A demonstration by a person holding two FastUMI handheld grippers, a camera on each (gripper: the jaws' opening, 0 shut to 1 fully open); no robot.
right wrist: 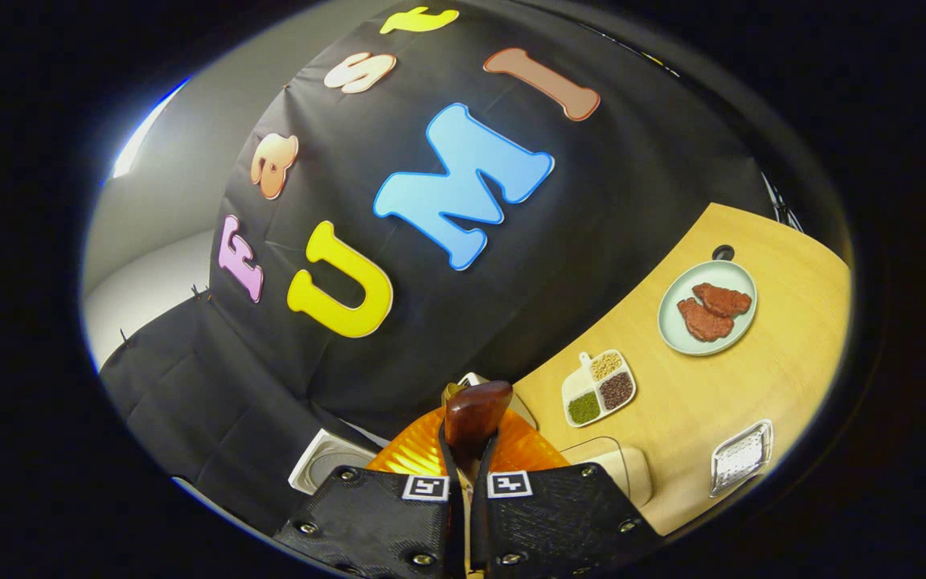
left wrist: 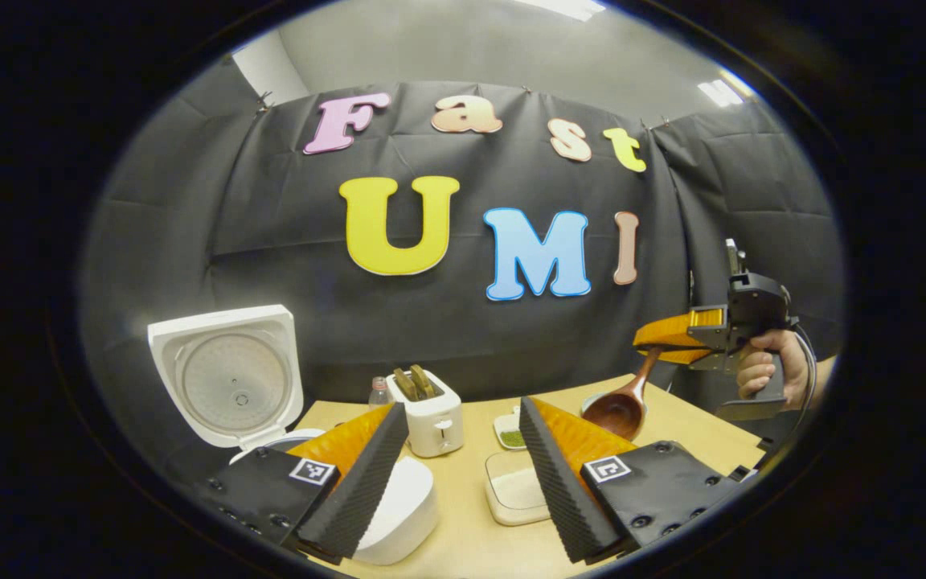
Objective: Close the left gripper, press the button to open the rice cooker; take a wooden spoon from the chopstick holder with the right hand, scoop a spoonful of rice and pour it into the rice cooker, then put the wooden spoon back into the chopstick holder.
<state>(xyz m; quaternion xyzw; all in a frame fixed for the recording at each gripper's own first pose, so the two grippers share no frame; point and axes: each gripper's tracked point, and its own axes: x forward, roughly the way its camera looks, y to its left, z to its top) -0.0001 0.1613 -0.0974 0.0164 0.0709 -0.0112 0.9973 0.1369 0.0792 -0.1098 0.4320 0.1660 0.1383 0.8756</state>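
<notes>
Your right gripper (right wrist: 463, 482) clamped the spoon (right wrist: 475, 414), left gripper (left wrist: 463, 474) wide; tilting could spill rice short of the cooker (left wrist: 226, 374).

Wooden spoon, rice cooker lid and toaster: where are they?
Wooden spoon (left wrist: 617, 410), left gripper view, on its bowl.
Rice cooker lid (left wrist: 230, 374), left gripper view, on its inner plate.
Toaster (left wrist: 436, 422), left gripper view, on its front.
</notes>
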